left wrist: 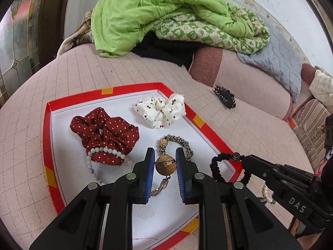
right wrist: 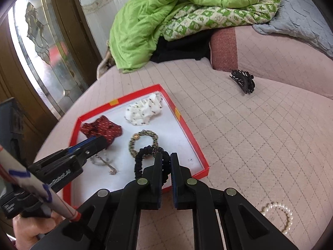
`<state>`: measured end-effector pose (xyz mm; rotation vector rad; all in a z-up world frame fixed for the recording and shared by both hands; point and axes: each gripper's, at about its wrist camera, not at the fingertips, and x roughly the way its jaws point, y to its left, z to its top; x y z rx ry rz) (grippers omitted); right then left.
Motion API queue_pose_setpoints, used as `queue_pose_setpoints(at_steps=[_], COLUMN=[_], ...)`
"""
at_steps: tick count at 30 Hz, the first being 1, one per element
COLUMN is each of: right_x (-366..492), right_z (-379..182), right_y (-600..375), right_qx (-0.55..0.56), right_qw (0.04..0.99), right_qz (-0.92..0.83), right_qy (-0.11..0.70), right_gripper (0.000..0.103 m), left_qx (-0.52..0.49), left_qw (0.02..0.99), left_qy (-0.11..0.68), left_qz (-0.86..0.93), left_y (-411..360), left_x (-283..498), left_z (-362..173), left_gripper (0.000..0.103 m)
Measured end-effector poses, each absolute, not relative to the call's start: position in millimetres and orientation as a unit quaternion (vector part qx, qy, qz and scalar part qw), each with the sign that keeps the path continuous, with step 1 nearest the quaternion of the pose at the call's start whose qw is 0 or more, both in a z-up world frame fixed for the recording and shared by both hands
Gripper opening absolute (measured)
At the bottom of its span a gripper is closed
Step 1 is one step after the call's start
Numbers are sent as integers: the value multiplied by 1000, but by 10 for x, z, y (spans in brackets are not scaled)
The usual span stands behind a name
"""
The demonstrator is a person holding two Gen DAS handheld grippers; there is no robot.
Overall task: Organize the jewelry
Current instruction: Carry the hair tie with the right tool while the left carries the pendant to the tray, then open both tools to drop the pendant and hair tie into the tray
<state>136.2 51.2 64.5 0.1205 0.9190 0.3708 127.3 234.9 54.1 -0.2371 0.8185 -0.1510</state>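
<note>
Your left gripper (left wrist: 165,156) is clamped on a round gold brooch (left wrist: 165,165), its pin pressed between the two blue pads, with a short gold chain (left wrist: 159,188) dangling from it toward 6 o'clock. It hangs over the white floor of the red-rimmed tray (left wrist: 46,145) that lies on the pink quilted bed (left wrist: 31,95). In that view the red polka-dot scrunchie (left wrist: 105,134) with a pearl bracelet (left wrist: 106,151) looped over it lies at 10 o'clock from the gripper, the white printed scrunchie (left wrist: 161,110) at 12 o'clock, and the leopard-print hair tie (left wrist: 177,143) just beyond the fingertips. Your right gripper (right wrist: 165,158) is closed on a black braided hair tie (right wrist: 143,162), which hangs over the tray's near right corner, just this side of the leopard-print tie. Outside the tray, a black claw clip (right wrist: 243,81) lies at 2 o'clock from the right gripper, and a second pearl bracelet (right wrist: 281,214) at 4 o'clock, close beside it on the bed.
</note>
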Motion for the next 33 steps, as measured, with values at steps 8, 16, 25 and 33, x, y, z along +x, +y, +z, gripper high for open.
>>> queue_pose_setpoints(at_steps=[8, 16, 25, 33], right_x=[1597, 1738, 1854, 1869], right_z=[438, 275, 179, 132], right_y=[529, 586, 600, 596], right_qx=[61, 55, 57, 59], right_qw=[869, 863, 857, 853], right_qz=[157, 140, 135, 134], right_qy=[466, 482, 495, 501], right_gripper=[8, 8, 8, 9], left_qx=[-120, -130, -133, -126], left_qw=[900, 892, 890, 888], left_qy=[416, 429, 435, 440], left_qz=[-61, -54, -48, -47], left_y=[2386, 2434, 2466, 2445], left_x=[1363, 1431, 1482, 1496], left_z=[427, 321, 290, 281], left_gripper=[20, 20, 20, 20])
